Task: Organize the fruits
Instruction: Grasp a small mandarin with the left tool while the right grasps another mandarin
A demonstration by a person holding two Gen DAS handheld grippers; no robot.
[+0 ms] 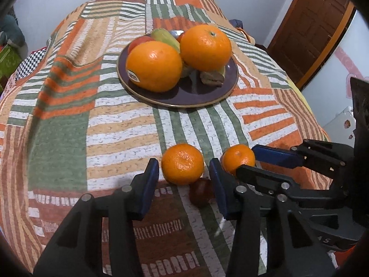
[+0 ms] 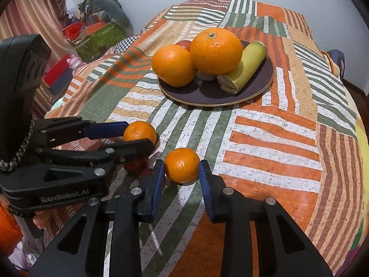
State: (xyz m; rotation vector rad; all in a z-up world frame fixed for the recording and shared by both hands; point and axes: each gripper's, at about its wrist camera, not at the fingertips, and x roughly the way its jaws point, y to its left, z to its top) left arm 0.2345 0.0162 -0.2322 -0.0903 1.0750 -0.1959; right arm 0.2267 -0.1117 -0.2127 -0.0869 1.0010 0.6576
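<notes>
A lived-in room of a home: a tabletop under a striped patchwork cloth (image 1: 115,127) carries a plate (image 1: 198,97) of fruit. A panelled wooden door (image 1: 311,27), a curtain (image 2: 30,16) and heaped boxes and toys (image 2: 96,34) line the walls.

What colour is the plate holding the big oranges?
Dark purple plate with a thin gold-coloured rim, clearest in the right wrist view.

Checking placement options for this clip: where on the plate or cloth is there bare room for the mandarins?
The purple plate is bare only along its near rim, in front of the two oranges and cut banana. The striped cloth lies open between plate and claws. It is crowded around the two mandarins and small dark-red fruit.
</notes>
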